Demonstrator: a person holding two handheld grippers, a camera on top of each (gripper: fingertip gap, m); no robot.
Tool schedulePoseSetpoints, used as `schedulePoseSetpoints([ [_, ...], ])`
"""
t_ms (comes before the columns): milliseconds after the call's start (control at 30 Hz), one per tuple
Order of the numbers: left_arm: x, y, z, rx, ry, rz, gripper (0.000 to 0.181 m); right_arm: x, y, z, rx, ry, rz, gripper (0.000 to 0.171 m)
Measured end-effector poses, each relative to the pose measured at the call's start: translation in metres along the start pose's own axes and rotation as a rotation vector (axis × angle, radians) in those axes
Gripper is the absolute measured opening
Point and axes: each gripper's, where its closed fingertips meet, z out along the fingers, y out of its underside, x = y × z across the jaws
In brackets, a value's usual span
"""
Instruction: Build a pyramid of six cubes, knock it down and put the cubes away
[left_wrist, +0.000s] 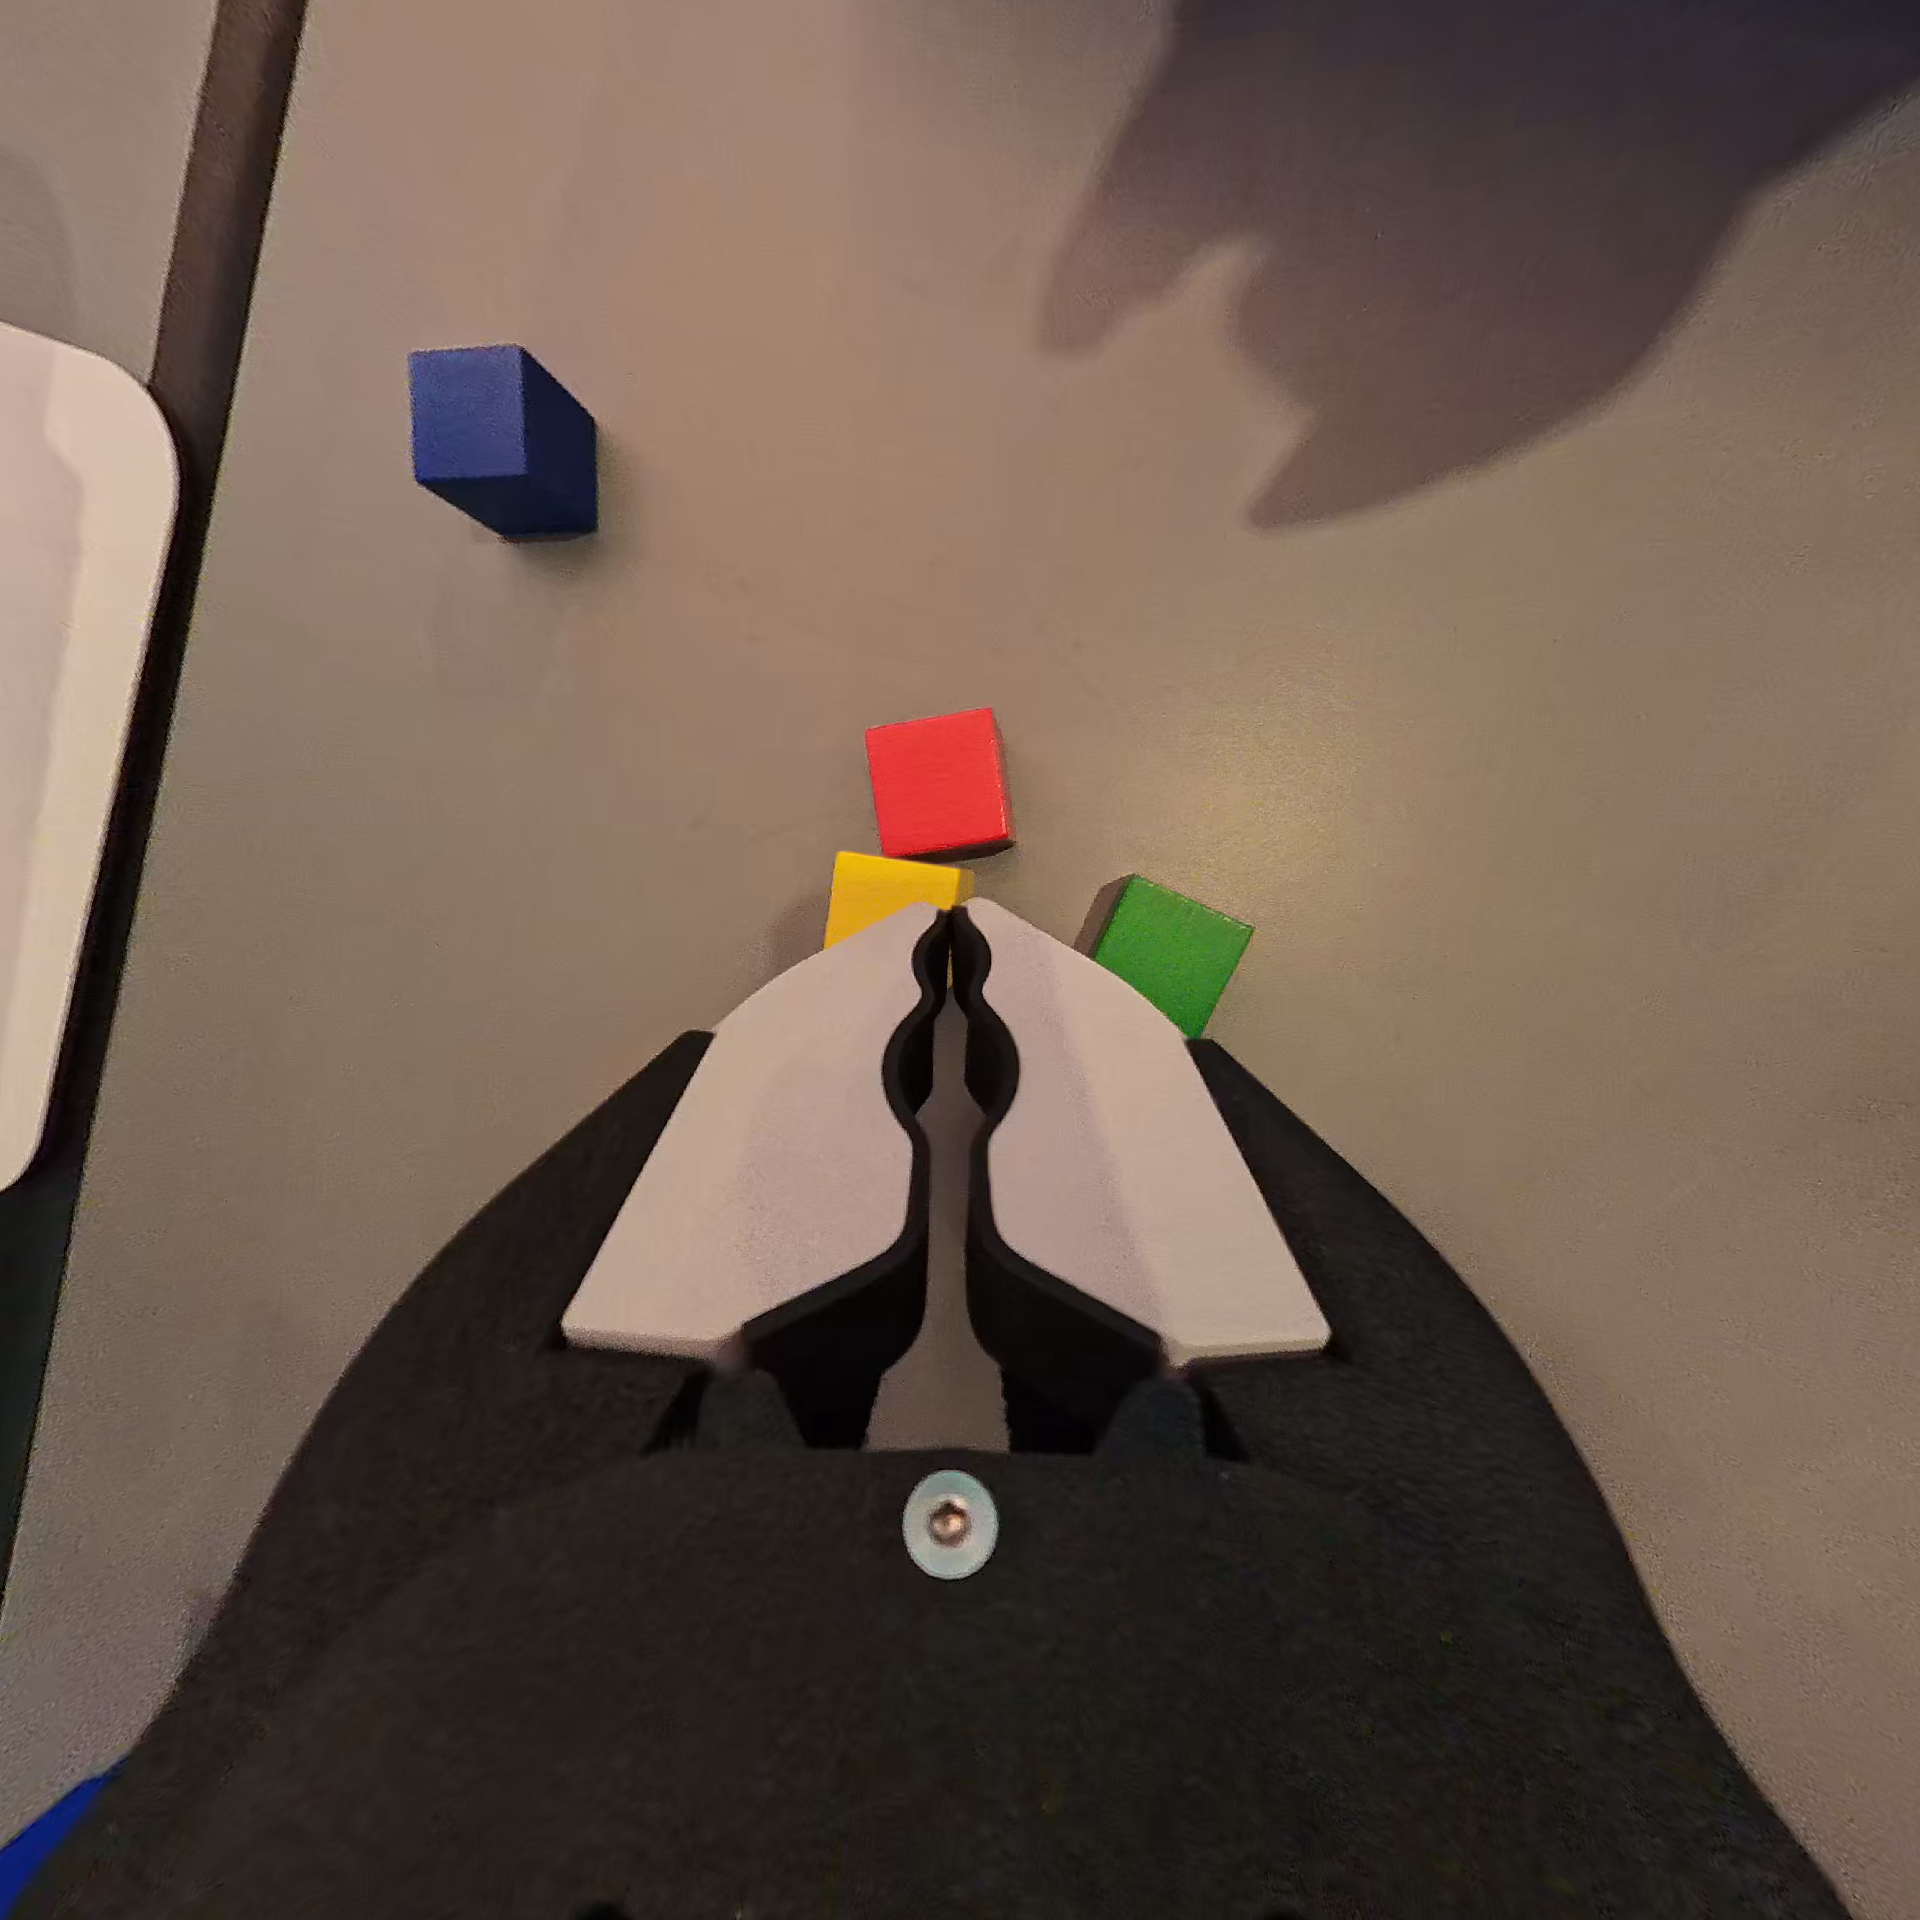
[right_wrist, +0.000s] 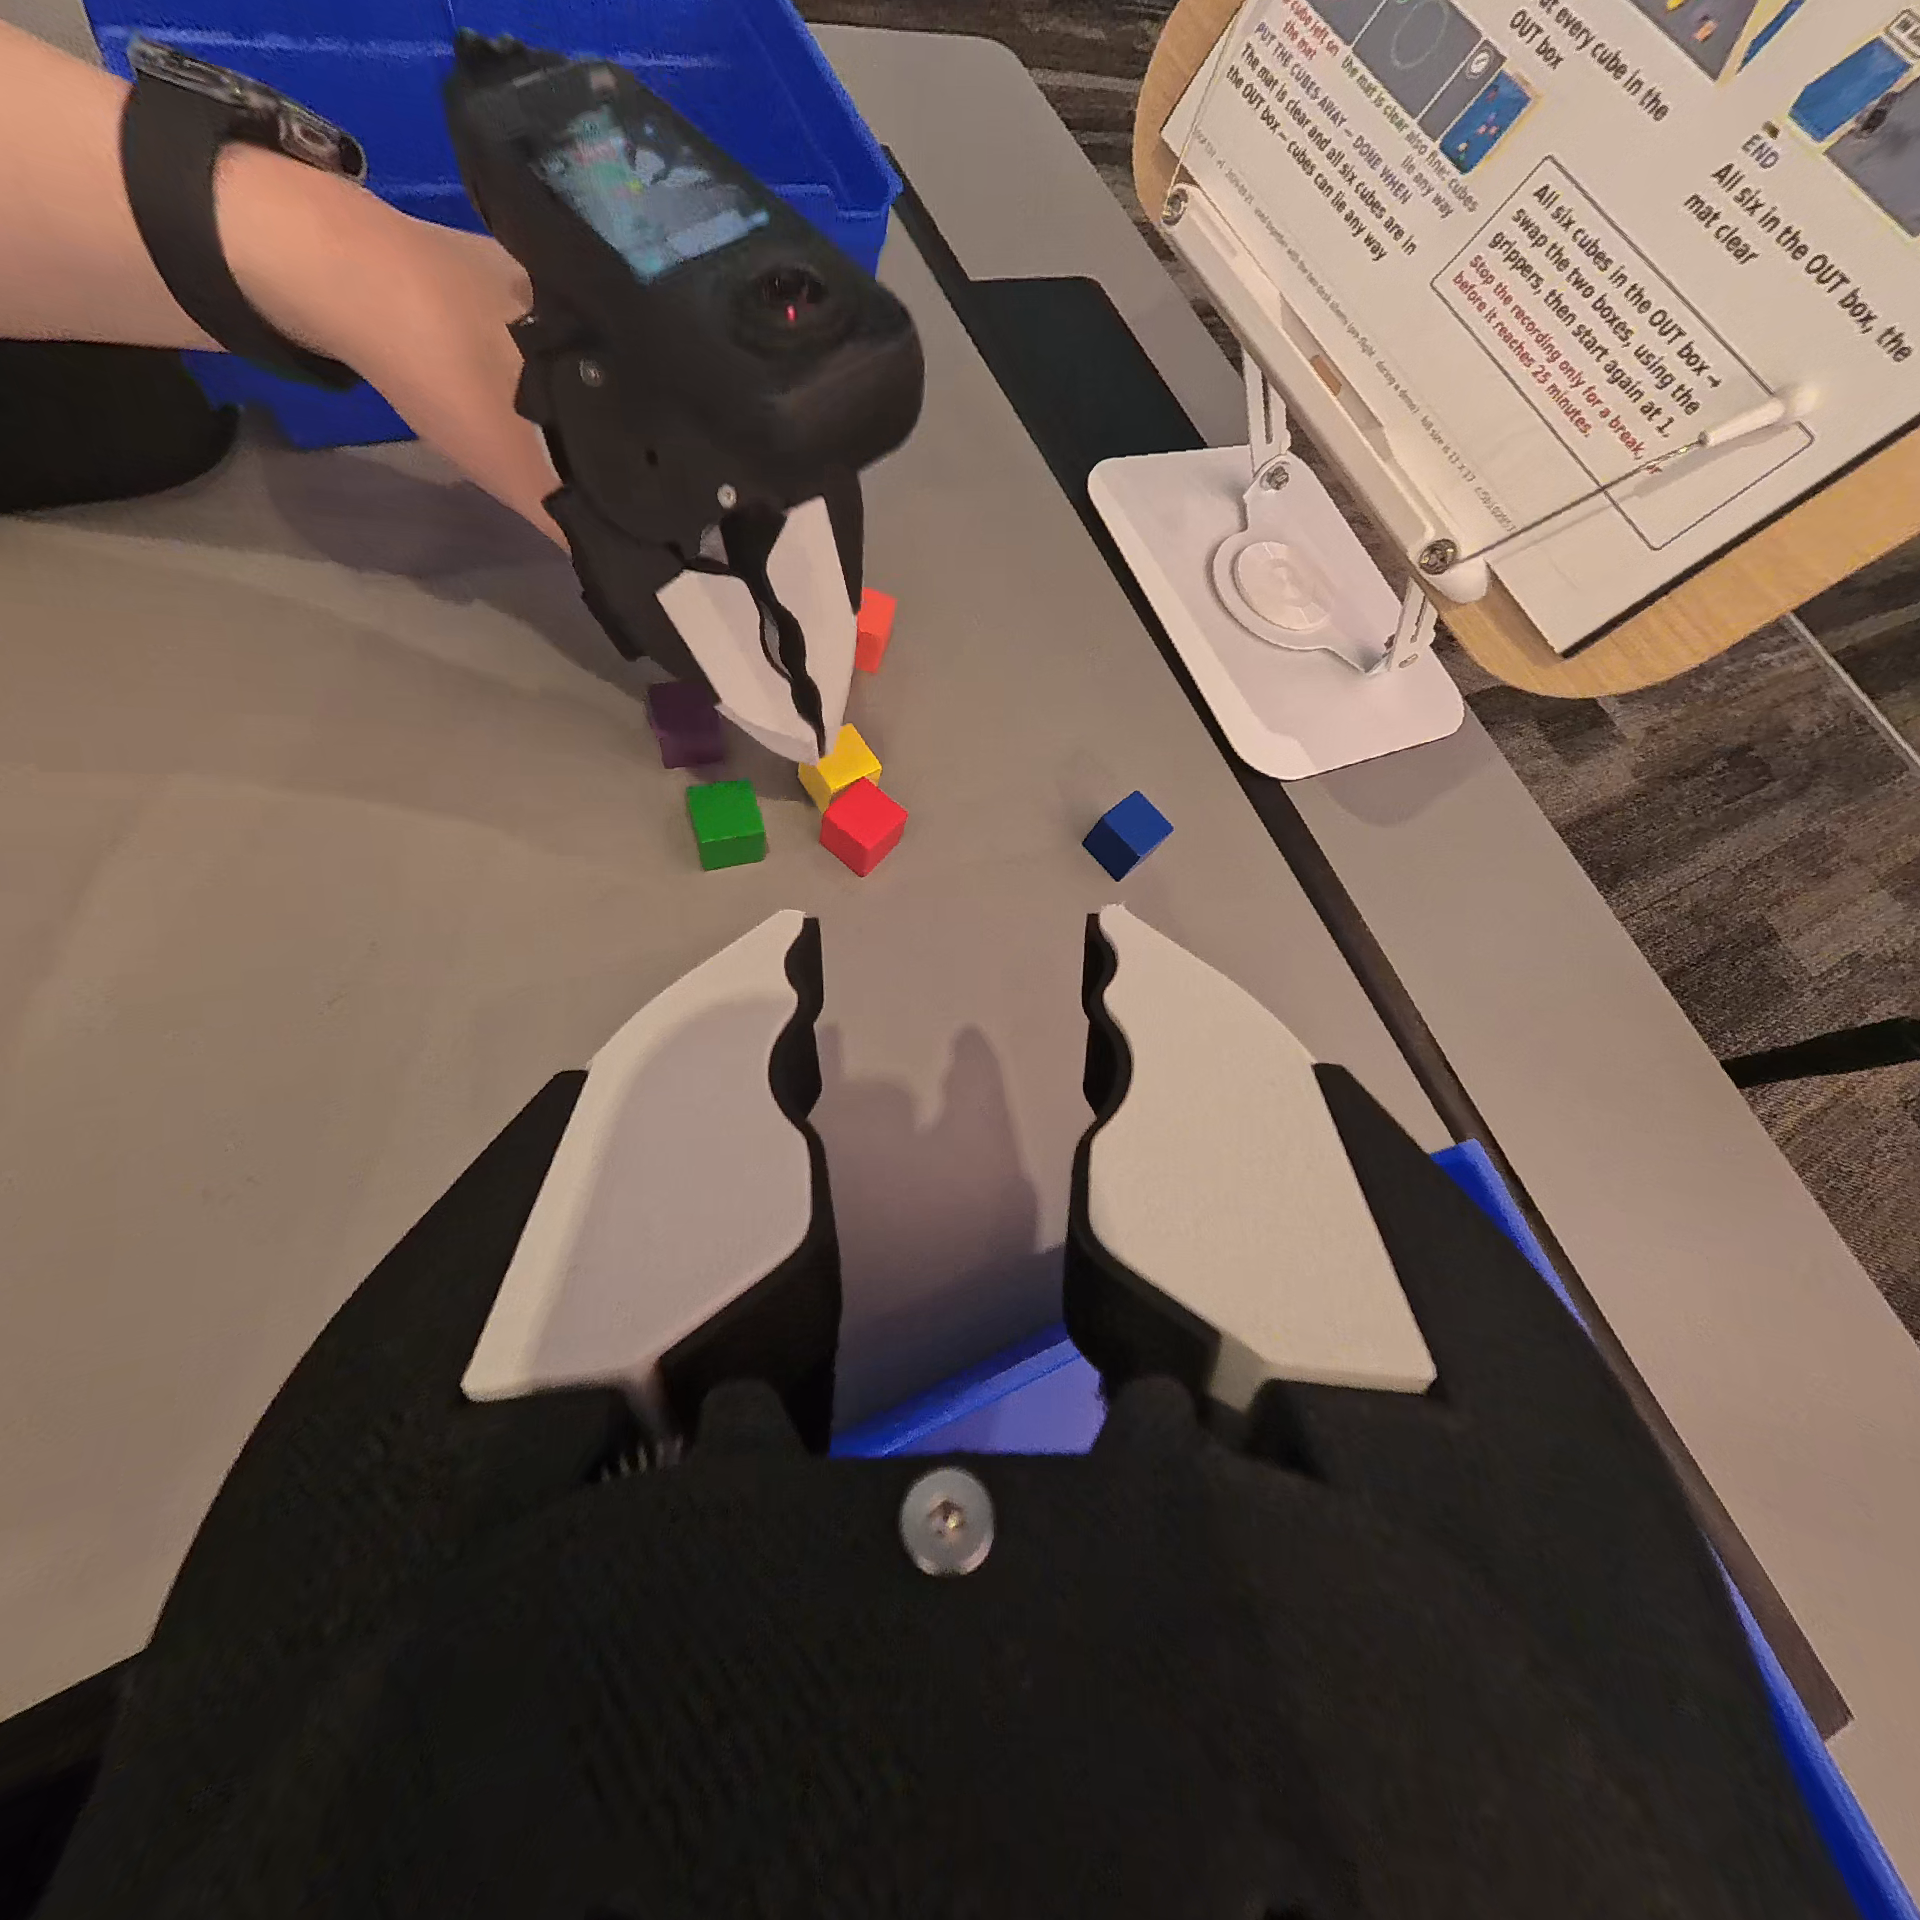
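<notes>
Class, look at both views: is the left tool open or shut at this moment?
Shut. In its own view, the left tool has its grey fingers meeting at the tips, nothing between them, above the yellow cube.

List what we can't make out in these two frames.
- Orange cube: right wrist view, largely behind the left gripper; absent from the left wrist view.
- Purple cube: shadowed, partly covered by that gripper.
- Yellow cube: left wrist view, near half hidden by the shut fingertips; contact unclear.
- Far blue box: interior cut off by the top edge.
- Near blue box: mostly under the right gripper.
</notes>
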Motion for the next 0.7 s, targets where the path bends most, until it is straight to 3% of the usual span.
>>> schedulePoseSetpoints([
  [200,-0.002,-0.003,-0.001,0.031,0.017,-0.057,0.000,-0.001,0.000,0.000,0.001,-0.001,-0.001,0.049],
  [333,-0.004,-0.015,-0.032,0.171,0.002,-0.109,0.000,0.000,0.000,0.001,0.000,-0.004,0.002,0.049],
  [467,0.004,-0.041,-0.094,0.455,0.023,-0.185,0.000,-0.001,0.001,0.007,-0.014,-0.007,0.002,0.049],
  [700,-0.014,-0.051,-0.251,0.956,-0.226,-0.259,0.002,0.003,0.009,0.022,-0.069,0.003,0.029,0.049],
])
